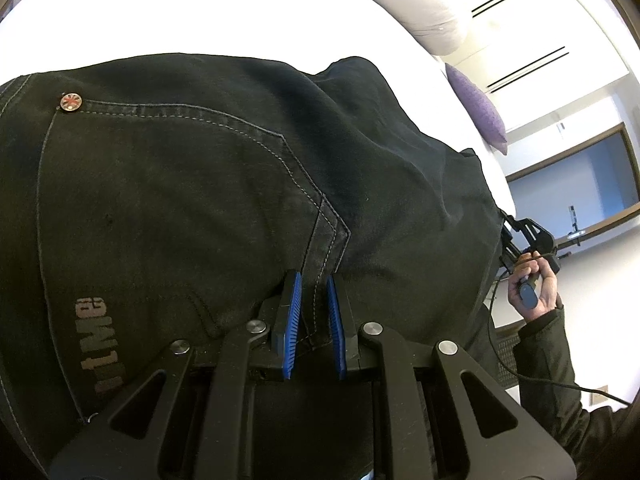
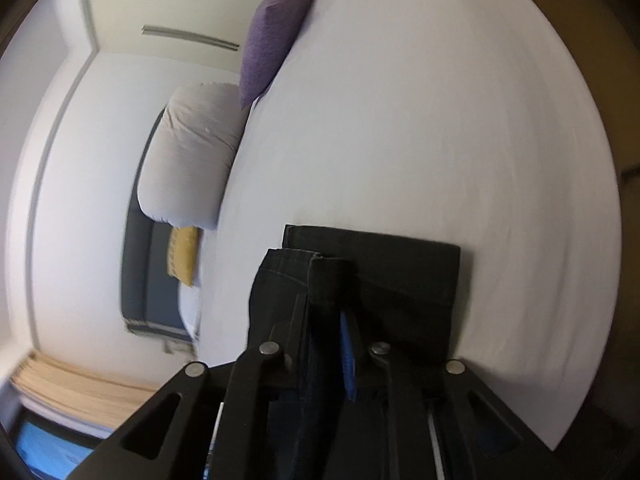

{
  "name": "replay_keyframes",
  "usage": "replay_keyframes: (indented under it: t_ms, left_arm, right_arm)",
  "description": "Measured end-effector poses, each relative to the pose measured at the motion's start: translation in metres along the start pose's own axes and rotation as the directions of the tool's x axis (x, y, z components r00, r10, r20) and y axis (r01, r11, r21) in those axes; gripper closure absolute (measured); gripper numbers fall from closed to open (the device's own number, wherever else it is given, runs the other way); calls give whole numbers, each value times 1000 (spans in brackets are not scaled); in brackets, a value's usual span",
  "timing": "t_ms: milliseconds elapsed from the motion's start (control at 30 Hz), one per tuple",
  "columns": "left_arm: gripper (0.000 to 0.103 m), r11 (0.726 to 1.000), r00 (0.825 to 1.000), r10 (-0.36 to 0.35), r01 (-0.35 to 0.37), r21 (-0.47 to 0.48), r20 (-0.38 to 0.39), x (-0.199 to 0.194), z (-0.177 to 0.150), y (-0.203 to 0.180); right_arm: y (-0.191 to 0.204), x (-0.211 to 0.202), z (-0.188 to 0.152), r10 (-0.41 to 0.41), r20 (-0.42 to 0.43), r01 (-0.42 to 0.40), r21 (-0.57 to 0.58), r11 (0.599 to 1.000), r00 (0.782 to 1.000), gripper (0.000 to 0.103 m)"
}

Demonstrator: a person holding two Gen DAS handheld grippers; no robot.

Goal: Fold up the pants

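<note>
Left claw [image 1: 314, 312] pinched on pants [image 1: 200, 184] seam; right claw [image 2: 324, 320] clamped on leg hems above bed [image 2: 440, 120]. Risk: thick denim slips out, fold skews.

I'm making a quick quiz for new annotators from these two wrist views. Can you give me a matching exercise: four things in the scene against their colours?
Things:
1. pants
2. throw pillow
3. gripper pads
4. small cushion by the big white pillow

Colours:
A. yellow
B. blue
C. black
D. purple

Pairs: 1-C, 2-D, 3-B, 4-A
</note>
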State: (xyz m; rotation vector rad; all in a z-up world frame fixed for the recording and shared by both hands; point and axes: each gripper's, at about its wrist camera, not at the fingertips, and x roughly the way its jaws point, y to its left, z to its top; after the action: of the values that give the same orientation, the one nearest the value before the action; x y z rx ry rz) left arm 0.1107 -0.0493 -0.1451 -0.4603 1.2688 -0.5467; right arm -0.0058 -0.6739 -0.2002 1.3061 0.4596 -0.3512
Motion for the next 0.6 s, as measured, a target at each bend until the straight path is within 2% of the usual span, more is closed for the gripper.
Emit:
replay_keyframes:
  t_ms: [200, 367, 600]
  left_arm:
    - [89, 999, 1000, 3, -2, -37, 4, -6, 0, 1]
    - [89, 999, 999, 38, -38, 7, -6, -9, -1, -4]
    - [89, 1000, 1000, 18, -18, -5, 0, -14, 2, 3]
  right_arm:
    - [-5, -15, 0, -40, 18, 40, -11, 999, 999, 97]
    - [-18, -22, 1, -39, 34, 38, 34, 999, 999, 98]
    - [-15, -35, -6, -71, 69, 69, 31, 997, 995, 98]
